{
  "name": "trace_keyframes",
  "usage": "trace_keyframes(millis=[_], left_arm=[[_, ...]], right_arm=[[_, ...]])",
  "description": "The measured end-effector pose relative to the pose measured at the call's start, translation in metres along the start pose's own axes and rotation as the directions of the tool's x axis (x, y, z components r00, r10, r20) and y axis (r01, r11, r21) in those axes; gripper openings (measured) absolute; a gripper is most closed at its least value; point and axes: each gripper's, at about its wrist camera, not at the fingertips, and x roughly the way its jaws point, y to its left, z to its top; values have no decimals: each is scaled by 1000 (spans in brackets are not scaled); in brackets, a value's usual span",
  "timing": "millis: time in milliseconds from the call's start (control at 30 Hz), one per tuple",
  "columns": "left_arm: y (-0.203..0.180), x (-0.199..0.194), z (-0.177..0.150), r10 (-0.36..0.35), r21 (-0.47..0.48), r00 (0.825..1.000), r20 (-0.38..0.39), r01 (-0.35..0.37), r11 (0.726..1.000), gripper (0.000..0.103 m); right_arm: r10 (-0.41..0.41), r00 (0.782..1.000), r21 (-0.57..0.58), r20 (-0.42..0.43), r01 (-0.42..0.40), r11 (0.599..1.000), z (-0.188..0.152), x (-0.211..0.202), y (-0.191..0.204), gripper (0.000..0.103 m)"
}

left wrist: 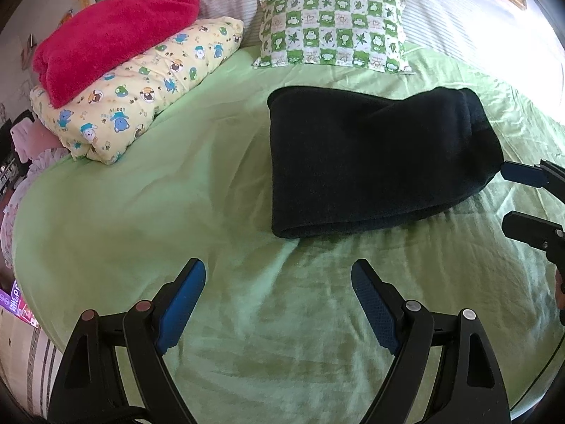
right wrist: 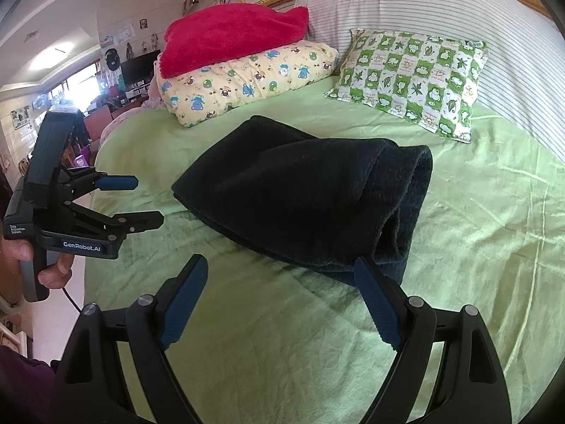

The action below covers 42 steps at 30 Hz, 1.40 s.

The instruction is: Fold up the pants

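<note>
The dark navy pants [left wrist: 370, 162] lie folded into a thick bundle on the green bed sheet [left wrist: 176, 212]; they also show in the right wrist view [right wrist: 303, 198]. My left gripper [left wrist: 279, 279] is open and empty, hovering over the sheet just in front of and left of the bundle; it also shows in the right wrist view [right wrist: 148, 203]. My right gripper [right wrist: 280, 272] is open and empty, close to the bundle's near end, its right finger [right wrist: 374, 293] beside the fabric. It also shows at the right edge of the left wrist view [left wrist: 508, 198].
A yellow cartoon-print pillow [left wrist: 141, 95] with a red towel [left wrist: 113, 35] on top lies at the back left. A green checked pillow [left wrist: 335, 28] lies at the head of the bed against a striped bolster [right wrist: 459, 10]. The bed edge drops off at the left.
</note>
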Motion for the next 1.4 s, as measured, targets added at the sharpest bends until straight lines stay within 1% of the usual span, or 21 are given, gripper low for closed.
trace_keyframes(millis=[367, 567, 1400], left_arm=[[-3, 12, -4, 0, 4, 1000, -17, 0, 1000, 85], [-5, 16, -3, 2, 10, 1000, -15, -2, 1000, 85], [-7, 12, -2, 5, 14, 1000, -1, -5, 1000, 85]], right_arm=[[-1, 1000, 30, -16, 2, 1000, -5, 7, -5, 88], [-4, 1000, 47, -7, 5, 999, -6, 7, -9, 88], [-8, 1000, 52, -3, 8, 999, -6, 7, -9, 88]])
